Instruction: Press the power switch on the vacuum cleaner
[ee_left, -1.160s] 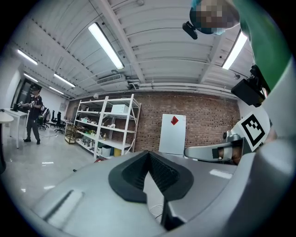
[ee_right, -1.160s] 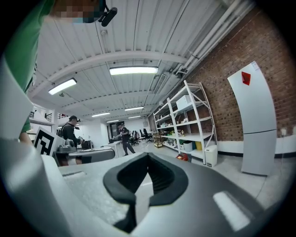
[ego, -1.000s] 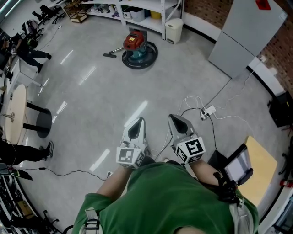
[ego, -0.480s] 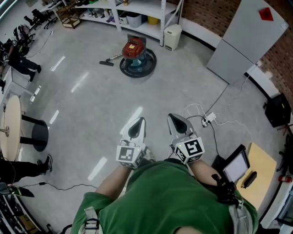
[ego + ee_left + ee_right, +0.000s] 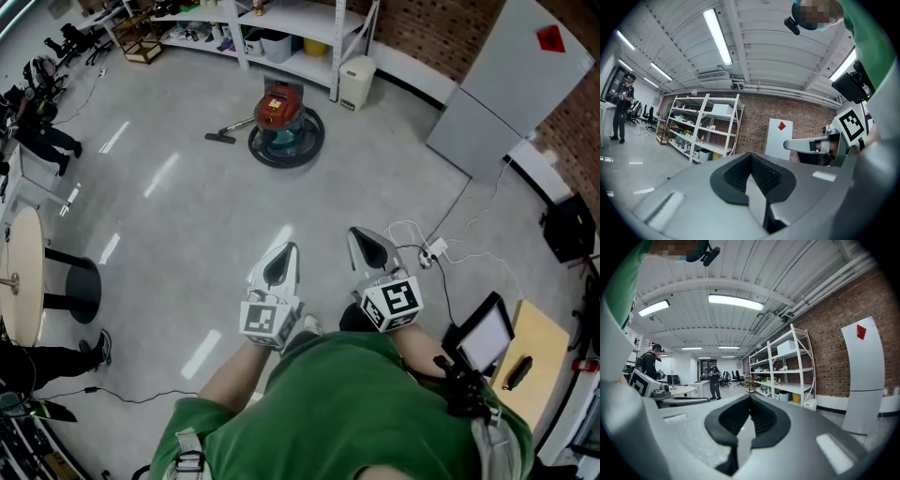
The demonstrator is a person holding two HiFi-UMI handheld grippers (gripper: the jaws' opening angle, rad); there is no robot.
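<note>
Vacuum cleaner point(image 5: 284, 116) near shelving point(image 5: 305, 11), white bin point(image 5: 356, 82); left hand-held gripper point(image 5: 279, 261), right hand-held gripper point(image 5: 367, 247) closed, empty.

White shelving point(image 5: 300, 13) lines the wall beside a grey cabinet point(image 5: 511, 84).

Shifted in the head view: carried the vacuum cleaner point(image 5: 281, 111) lower in the picture, slid the round table point(image 5: 21, 272) down the left edge, and brought a black object point(image 5: 517, 371) on the yellow board point(image 5: 542, 349) into sight.

Switch on vacuum cleaner point(image 5: 279, 111) too small to tell; table point(image 5: 21, 267) cropped left
</note>
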